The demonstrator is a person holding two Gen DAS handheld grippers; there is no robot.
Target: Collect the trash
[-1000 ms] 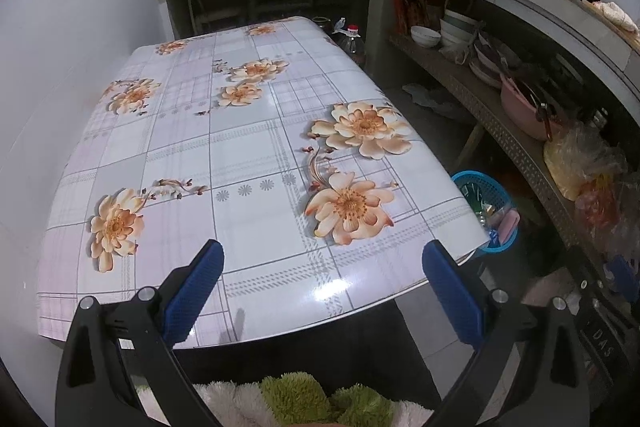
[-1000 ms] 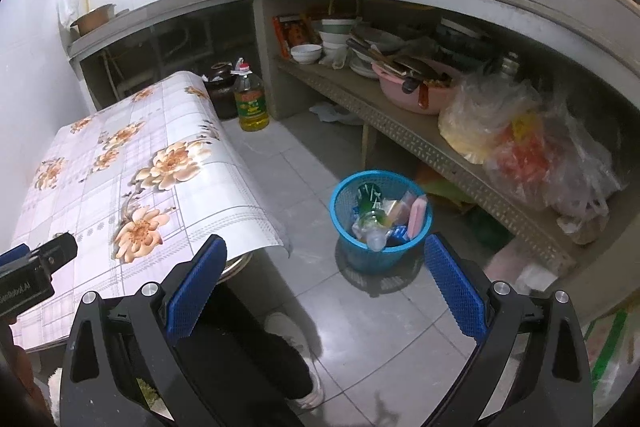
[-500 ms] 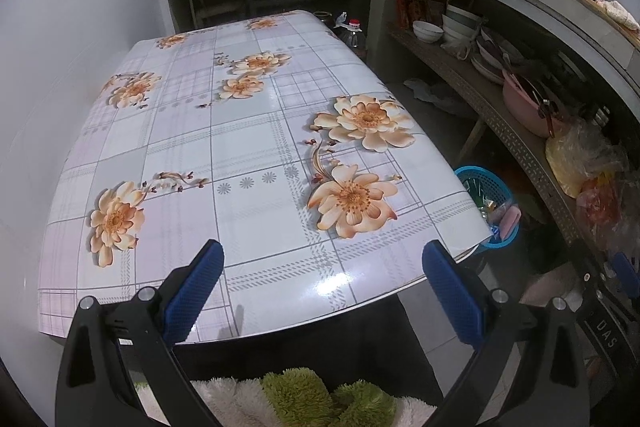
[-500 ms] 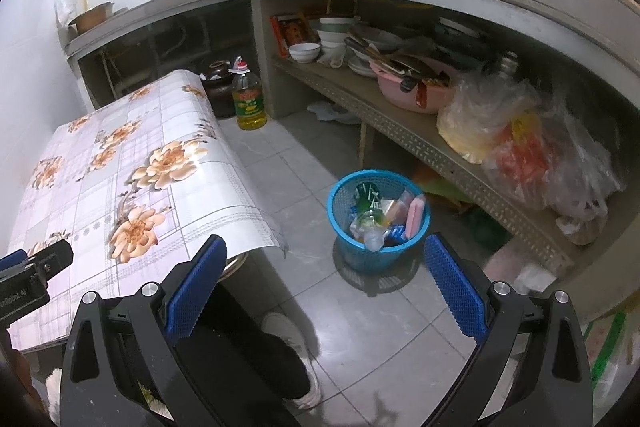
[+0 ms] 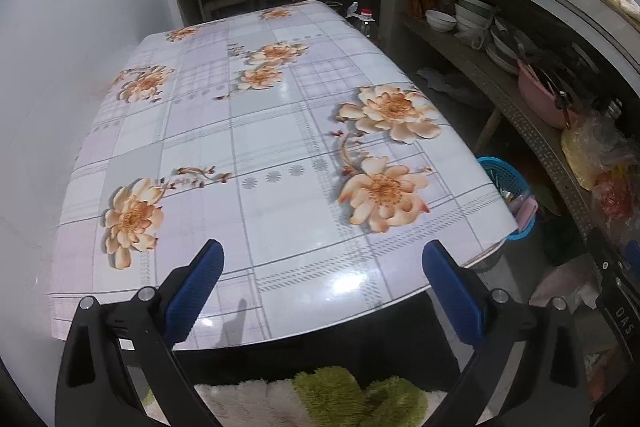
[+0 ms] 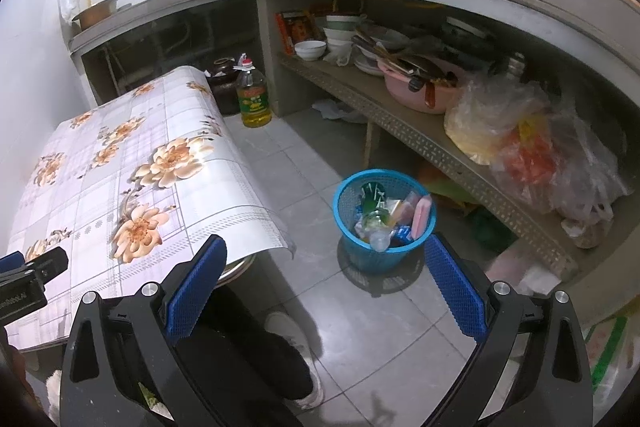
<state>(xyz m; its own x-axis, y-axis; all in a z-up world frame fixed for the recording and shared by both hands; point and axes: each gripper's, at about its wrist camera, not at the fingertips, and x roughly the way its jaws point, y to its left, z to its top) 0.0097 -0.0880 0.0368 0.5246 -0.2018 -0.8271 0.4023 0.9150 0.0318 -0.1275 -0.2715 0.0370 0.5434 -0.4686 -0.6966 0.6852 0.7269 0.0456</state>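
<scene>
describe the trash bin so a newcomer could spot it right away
Find the floral table. On the tiled floor between its right edge and the low shelf stands the bin, a blue mesh basket stuffed with wrappers and bottles. Nothing else on the floor is blue.

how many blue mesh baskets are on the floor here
1. The round blue plastic mesh basket, full of trash, stands on the grey tiled floor between the floral-cloth table and the concrete shelf. Others may be hidden behind the table.

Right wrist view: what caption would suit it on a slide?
Open right gripper faces a blue basket of trash beside the flowered table.
</scene>
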